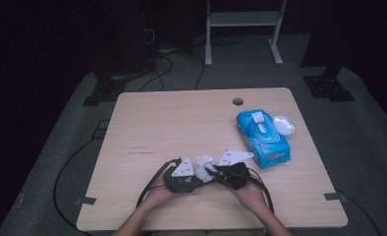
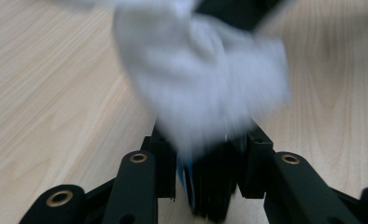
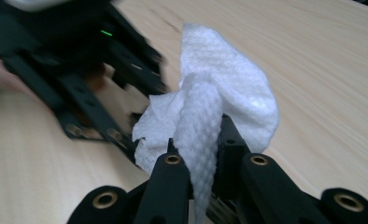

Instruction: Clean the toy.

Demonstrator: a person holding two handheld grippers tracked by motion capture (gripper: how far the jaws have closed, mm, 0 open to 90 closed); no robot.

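Both tongs, left (image 1: 194,178) and right (image 1: 215,174), pinch one tissue (image 1: 204,164) between them; next, probably folding it.

Table (image 1: 157,118): both grippers at the near edge, centre, facing each other. Left gripper (image 1: 194,178) on the left, right gripper (image 1: 215,173) on the right, tissue (image 1: 204,164) between them, pinched in both sets of jaws. Tissue pack (image 1: 262,140) right of and behind the grippers, near the right edge. Small case (image 1: 284,124) just beside the pack's far right corner. Hole (image 1: 237,102) in the tabletop behind the pack, by the far edge.
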